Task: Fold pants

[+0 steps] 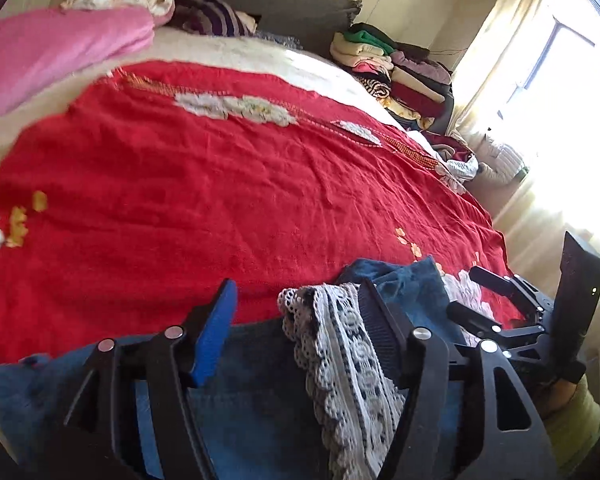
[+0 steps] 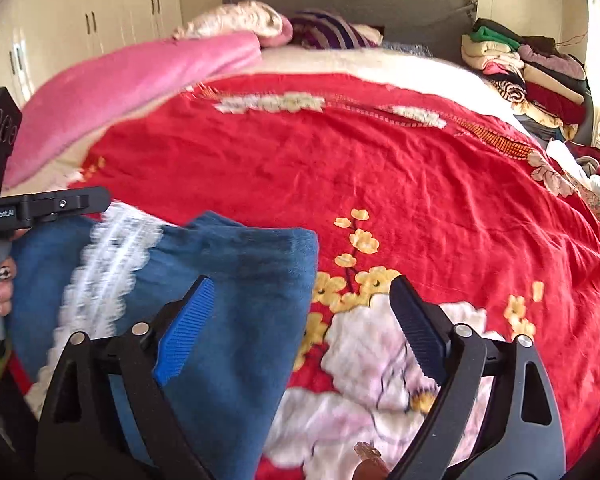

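Both grippers, left gripper [image 1: 296,312] and right gripper [image 2: 302,312], gape empty over the bunched pants [image 2: 236,264] near the red bedspread's [image 2: 340,168] front edge; neat folding remains.

Left hand-held gripper [image 1: 296,300] agape over blue lace-trimmed pants [image 1: 260,392], red floral bedspread [image 1: 220,184], stacked clothes [image 1: 396,72]

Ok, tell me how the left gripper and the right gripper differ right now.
The left gripper stands over the blue pants, with their lace trim lying between its open fingers; the right gripper sits wider, mostly over the red bedspread, with only the pants' edge by its blue finger. Neither pinches cloth. Both have one blue pad and one black.
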`<control>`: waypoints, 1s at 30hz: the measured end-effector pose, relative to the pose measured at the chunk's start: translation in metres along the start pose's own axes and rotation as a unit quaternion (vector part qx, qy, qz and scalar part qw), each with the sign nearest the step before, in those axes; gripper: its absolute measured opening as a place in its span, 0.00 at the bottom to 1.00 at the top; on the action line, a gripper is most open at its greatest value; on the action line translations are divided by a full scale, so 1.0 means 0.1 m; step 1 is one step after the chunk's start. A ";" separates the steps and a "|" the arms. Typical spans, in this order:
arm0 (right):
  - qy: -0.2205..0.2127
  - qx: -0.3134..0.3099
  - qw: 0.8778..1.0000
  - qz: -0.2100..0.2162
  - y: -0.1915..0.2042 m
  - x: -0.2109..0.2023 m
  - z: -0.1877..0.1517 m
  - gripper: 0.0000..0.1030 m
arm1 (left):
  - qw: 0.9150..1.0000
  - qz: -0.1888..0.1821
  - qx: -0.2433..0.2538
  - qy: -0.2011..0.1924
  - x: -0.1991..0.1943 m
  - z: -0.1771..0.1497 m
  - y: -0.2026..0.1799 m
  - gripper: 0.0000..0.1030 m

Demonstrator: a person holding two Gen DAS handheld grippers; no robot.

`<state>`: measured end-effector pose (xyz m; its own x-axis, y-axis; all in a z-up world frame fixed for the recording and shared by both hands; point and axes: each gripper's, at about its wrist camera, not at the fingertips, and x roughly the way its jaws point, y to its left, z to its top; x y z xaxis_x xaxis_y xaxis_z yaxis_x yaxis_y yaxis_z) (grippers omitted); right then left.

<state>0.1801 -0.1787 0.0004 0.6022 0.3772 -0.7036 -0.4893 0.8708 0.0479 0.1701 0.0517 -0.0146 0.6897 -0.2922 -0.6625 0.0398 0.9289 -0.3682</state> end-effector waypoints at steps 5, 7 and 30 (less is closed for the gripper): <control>-0.023 -0.011 1.000 0.013 0.07 -0.35 -0.13 0.86 | 0.999 0.032 0.026 -0.009 -0.38 -0.15 -0.12 0.86; -0.029 -0.022 0.999 0.014 0.12 -0.47 -0.18 0.87 | 0.998 0.045 0.040 -0.005 -0.48 -0.23 -0.17 0.91; -0.025 -0.082 0.994 0.061 0.46 -0.95 -0.78 0.87 | 0.996 -0.019 -0.001 0.087 -0.63 -1.22 -0.41 0.79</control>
<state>0.0514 -0.1993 0.0146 0.5614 0.4956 -0.6628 -0.6540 0.7564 0.0116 0.0362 0.0040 -0.0372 0.5526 -0.3626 -0.7505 0.0619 0.9158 -0.3968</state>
